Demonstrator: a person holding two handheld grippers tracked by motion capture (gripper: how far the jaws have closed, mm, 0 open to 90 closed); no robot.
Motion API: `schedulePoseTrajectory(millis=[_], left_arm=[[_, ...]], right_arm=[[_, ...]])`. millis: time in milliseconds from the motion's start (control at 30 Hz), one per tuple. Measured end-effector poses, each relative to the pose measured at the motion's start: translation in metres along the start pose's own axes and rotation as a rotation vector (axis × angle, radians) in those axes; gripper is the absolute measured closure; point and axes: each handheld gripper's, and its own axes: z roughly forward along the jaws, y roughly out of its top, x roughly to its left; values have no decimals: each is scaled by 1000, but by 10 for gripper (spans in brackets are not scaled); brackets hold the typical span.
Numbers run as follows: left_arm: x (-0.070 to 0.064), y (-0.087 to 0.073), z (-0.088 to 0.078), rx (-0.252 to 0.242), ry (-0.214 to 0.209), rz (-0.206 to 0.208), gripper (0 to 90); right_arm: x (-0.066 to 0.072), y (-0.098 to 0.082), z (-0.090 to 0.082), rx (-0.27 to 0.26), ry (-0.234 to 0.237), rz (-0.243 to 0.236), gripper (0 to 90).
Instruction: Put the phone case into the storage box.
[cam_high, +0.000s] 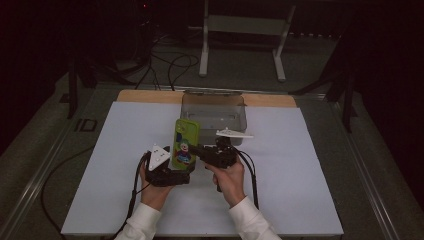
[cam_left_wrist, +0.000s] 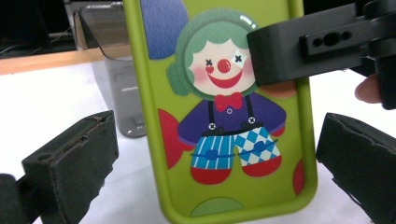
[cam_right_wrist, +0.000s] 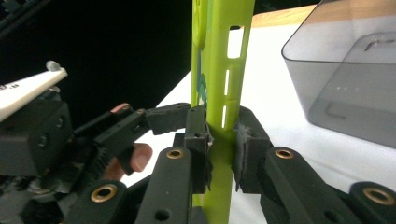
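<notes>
The green phone case stands upright above the middle of the white table cover in the high view, held up between the two grippers. The left gripper sits at its lower left in the person's left hand; the right gripper reaches in from the right in the right hand and meets the case at its right edge. Just behind the case stands a clear grey plastic box, near the far edge of the table cover.

In the left gripper view the phone case is upright between this gripper's own two black jaws, its printed clown facing the camera. The jaws stand wide apart, one on each side of the case, and neither pad touches it. The right gripper comes in from the upper right, with one jaw lying across the case's front by the clown's head. The grey box shows behind the case at the left.

In the right gripper view the phone case is seen edge-on, rising straight up between this gripper's jaws, which are clamped tight on its lower part from both sides. The left gripper lies at the left, with a fingertip beside it. The grey box stands on the table cover at the right.
</notes>
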Motion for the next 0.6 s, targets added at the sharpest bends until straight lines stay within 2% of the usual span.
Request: schedulePoseTrajectory(millis=[200,300,367,600], left_arm=[[8,3,-10,-11,2,43,0],[14,5,-15,-9,10,74,0],[18,4,-20,-7,50,109,0],[40,-6,-38,-8,111,90,0]], right_arm=[[-2,3,-8,-3,-26,-24,780],[-5,6,-14,-6,-20,-5,781],[-6,6,-17,-5,-15,2,781],[-5,9,-26,-4,-35,-49,780]])
